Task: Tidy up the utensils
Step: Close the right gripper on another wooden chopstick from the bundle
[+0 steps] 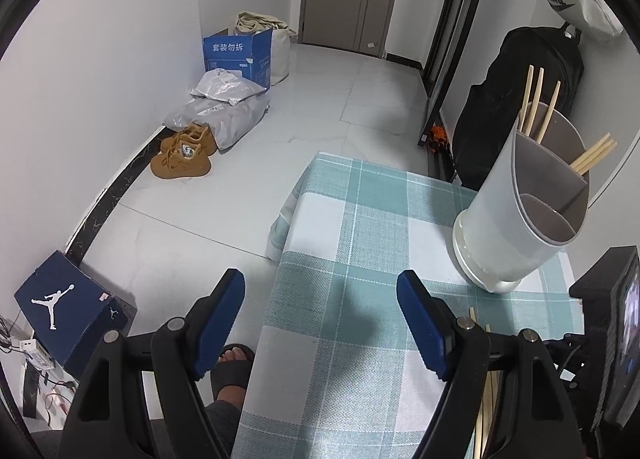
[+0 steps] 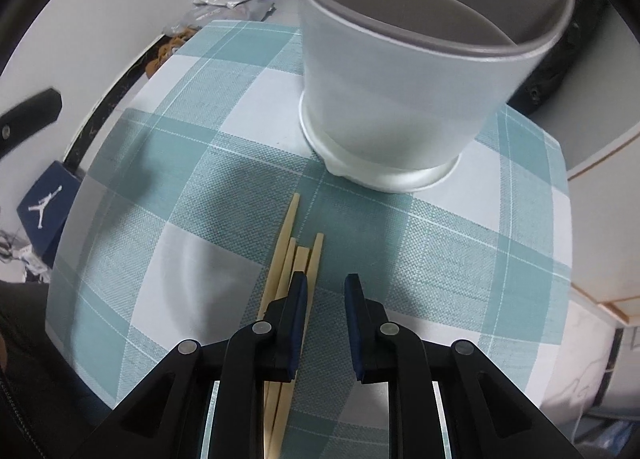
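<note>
A grey utensil holder [image 1: 524, 199] with inner dividers stands on the checked tablecloth [image 1: 360, 243]; several wooden chopsticks [image 1: 538, 107] stick out of its far compartments. In the right wrist view the holder [image 2: 404, 91] is close ahead. Several loose chopsticks [image 2: 290, 255] lie on the cloth, partly under my right gripper's left finger. My right gripper [image 2: 326, 283] is partly open and empty, just above them. My left gripper [image 1: 320, 287] is wide open and empty over the table's left edge. Loose chopsticks [image 1: 486, 399] show beside its right finger.
The table's left edge [image 1: 276, 259] drops to a tiled floor with a Jordan shoebox [image 1: 68, 303], brown shoes [image 1: 184, 151], bags and a blue carton [image 1: 236, 51]. A black backpack [image 1: 520, 99] hangs behind the holder. A dark device [image 1: 616, 339] stands at the right.
</note>
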A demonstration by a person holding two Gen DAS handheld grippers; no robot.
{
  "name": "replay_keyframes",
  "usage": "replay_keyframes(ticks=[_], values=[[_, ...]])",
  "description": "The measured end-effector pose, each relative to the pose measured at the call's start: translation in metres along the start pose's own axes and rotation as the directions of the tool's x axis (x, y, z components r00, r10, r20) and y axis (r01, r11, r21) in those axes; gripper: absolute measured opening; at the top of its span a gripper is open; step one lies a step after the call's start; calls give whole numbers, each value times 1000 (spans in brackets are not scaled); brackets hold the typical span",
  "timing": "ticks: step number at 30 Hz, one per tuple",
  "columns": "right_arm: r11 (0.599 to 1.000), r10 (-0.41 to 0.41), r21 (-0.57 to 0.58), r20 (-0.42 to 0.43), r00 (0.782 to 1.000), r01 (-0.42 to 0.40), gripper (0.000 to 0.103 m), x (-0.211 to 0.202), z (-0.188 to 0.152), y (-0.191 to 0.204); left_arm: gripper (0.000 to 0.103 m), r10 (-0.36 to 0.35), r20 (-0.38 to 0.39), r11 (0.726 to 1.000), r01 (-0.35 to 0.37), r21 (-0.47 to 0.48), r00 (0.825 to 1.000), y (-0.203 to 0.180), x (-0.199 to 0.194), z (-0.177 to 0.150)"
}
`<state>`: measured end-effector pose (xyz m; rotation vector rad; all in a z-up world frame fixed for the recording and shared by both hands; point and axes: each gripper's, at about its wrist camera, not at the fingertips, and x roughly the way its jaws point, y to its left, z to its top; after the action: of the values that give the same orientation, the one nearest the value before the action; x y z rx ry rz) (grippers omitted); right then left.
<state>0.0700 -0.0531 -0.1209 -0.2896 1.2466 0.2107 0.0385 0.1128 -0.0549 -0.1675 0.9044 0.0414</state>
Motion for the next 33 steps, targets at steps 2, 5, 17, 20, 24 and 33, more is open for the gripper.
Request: replay_keyframes(ticks=[2,5,17,20,24,33], values=[[1000,-9,-15,-4,1000,9,17,2,3,4,75,0,1,1000,0,1,1000,-1,0,0],[1000,-4,-11,-12,1000,4,17,3,6,4,75,3,-3,1000,-3,6,1000,-2,1,-1],[1000,12,26,-5,1000,-12,17,9,16,-3,75,10,-37,1000,-11,-8,999,2,7,-1],[998,14,57,-15,1000,-13,17,9,17,-10,75,11,-36,1000,-11,-4,999,1,7,0],[999,-3,43,-17,1000,3,16,10,22,-7,75,20,-34,1000,-20,11,999,-2,7,-2],[1000,-16,-7,-25,1000,16,12,7,17,2,75,27,-60,1000,-27,-7,998,0,13,-3]])
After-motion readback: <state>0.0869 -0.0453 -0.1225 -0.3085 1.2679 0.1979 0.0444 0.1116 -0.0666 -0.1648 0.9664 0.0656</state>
